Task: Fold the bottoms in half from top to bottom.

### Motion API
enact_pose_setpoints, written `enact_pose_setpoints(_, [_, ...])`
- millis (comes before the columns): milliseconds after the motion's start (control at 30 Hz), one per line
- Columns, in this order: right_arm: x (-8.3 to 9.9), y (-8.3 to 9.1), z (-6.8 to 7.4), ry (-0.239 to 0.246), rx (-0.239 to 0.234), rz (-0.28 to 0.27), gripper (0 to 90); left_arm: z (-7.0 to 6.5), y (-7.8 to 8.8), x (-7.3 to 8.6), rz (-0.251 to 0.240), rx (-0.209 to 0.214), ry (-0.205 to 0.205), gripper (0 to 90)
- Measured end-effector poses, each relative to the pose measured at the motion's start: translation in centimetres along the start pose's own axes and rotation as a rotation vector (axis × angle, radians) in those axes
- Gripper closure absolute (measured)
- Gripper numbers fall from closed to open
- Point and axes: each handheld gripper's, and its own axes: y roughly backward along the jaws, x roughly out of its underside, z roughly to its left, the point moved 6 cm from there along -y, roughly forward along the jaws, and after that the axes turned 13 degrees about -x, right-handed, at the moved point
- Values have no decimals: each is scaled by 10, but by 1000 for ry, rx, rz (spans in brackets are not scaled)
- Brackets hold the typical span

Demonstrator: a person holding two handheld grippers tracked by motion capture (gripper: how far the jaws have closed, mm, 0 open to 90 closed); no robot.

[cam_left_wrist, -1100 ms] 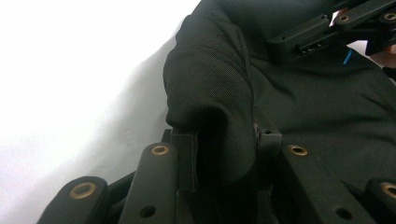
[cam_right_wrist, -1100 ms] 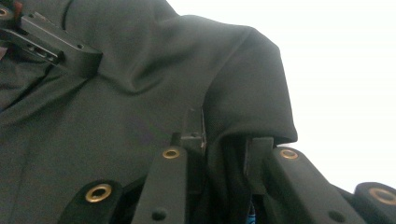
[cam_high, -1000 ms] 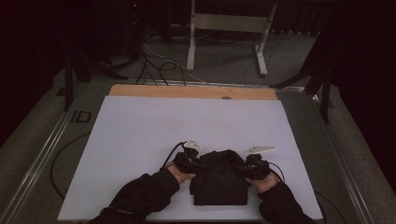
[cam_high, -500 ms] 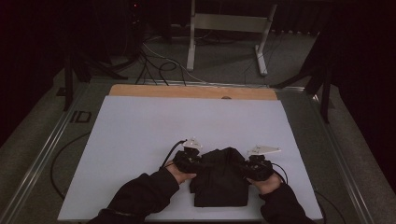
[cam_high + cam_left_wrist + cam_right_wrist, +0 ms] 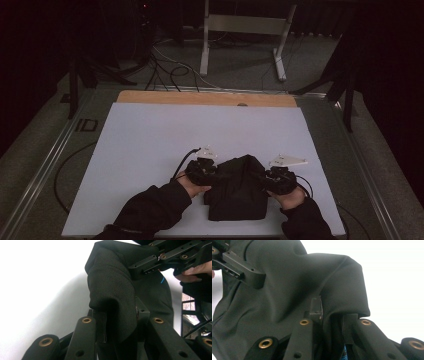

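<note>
Item: black garment (image 5: 235, 192), folded, woven cloth. Location: near edge of the white table sheet (image 5: 150, 145), between the two hands, its far fold raised off the sheet

Left gripper (image 5: 202, 170): jaws clamped on a bunched fold at the garment's left far corner
Right gripper (image 5: 276, 181): jaws clamped on the fold at the right far corner

Handling (judged): light, soft, limp; sags between holds, no stiffness, not fragile, cloth grips well. Best taken at hemmed edges or corners, both layers pinched together, both sides lifted evenly
</note>
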Motion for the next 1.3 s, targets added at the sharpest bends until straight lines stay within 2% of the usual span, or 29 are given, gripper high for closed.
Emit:
enact_pose_setpoints(200, [-8,9,4,17,14,-25,766,-2,8,-10,-23,-13,-17,713])
enact_pose_setpoints(667, [-25,25,9,48,22,-77,767,-1,24,-26,-62,-24,-17,714])
enact_pose_setpoints(1000, [-41,25,12,70,23,-92,767,4,34,-34,-79,-40,-21,715])
enact_pose_setpoints(1300, [-60,17,13,98,14,-100,767,19,48,-40,-98,-76,-9,715])
